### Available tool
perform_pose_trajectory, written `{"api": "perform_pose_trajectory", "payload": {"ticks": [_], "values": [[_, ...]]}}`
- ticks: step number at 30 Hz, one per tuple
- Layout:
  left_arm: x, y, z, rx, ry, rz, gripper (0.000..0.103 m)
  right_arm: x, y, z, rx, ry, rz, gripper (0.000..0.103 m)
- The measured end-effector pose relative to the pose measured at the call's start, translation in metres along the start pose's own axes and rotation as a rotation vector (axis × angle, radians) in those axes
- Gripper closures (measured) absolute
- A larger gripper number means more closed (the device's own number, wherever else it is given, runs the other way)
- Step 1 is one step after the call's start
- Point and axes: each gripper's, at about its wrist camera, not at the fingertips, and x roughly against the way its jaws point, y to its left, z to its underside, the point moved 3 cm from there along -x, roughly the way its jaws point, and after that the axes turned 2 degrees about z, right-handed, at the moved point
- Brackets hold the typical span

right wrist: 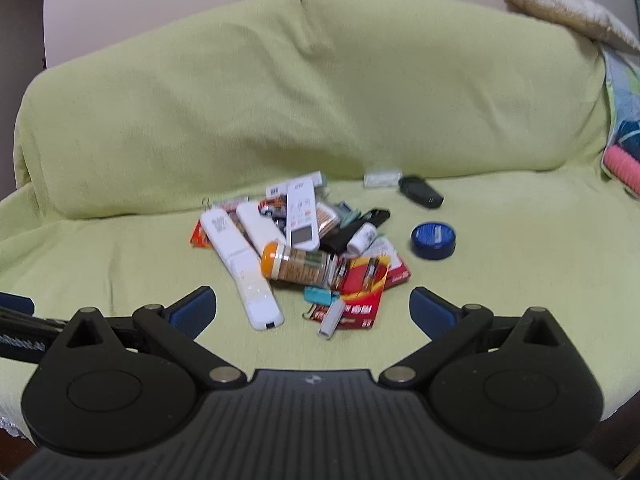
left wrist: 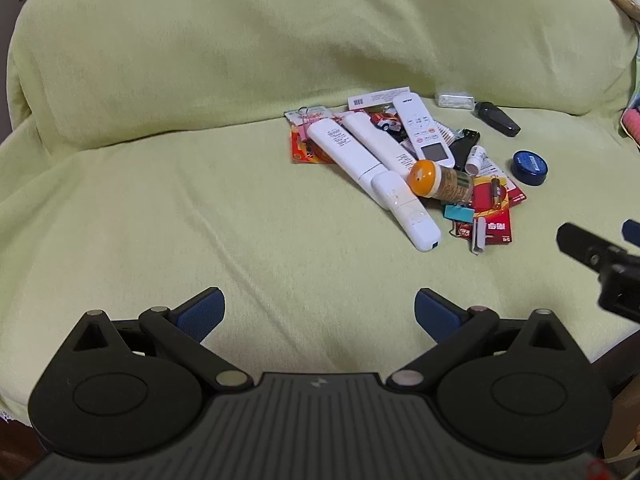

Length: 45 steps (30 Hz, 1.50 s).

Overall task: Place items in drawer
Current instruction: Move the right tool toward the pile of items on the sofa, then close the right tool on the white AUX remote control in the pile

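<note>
Two grippers hover over a sofa draped in a green cover [left wrist: 200, 180], both spread wide and holding nothing: the left gripper [left wrist: 320, 312] and the right gripper [right wrist: 313, 308] each show blue pads set far apart. A heap of small items lies on the seat, centred on an orange-capped bottle [right wrist: 298, 266] lying on its side. Touching that bottle on its left are two long white remotes [left wrist: 360, 156]; a third remote with a screen [right wrist: 302, 216] rests just behind it. Red packets [right wrist: 362, 288] spread beside the bottle's base, with a teal binder clip [right wrist: 320, 295] at their edge. Farther right of the bottle sits a blue round tin [right wrist: 433, 240], apart from the heap. No drawer shows.
</note>
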Motion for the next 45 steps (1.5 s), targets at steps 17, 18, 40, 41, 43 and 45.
{"api": "perform_pose_trajectory", "payload": {"ticks": [17, 18, 40, 41, 43, 45], "values": [[-0.030, 0.008, -0.019, 0.005, 0.016, -0.020, 0.001, -0.059, -0.015, 0.002, -0.057, 0.141, 0.036, 0.001], [-0.031, 0.008, -0.020, 0.002, 0.015, -0.020, 0.001, -0.060, -0.015, 0.000, -0.057, 0.143, 0.036, 0.001], [-0.049, 0.008, -0.046, -0.026, -0.030, -0.018, 0.001, -0.093, -0.006, -0.024, -0.010, 0.152, 0.046, 0.001], [-0.050, 0.009, -0.048, -0.025, -0.034, -0.019, 0.001, -0.095, -0.005, -0.025, -0.010, 0.148, 0.042, 0.001], [-0.052, 0.011, -0.052, -0.021, -0.042, -0.019, 0.001, -0.100, -0.001, -0.027, 0.003, 0.131, 0.029, 0.002], [-0.055, 0.014, -0.054, -0.017, -0.049, -0.019, 0.001, -0.104, 0.003, -0.030, 0.025, 0.112, 0.015, 0.006]]}}
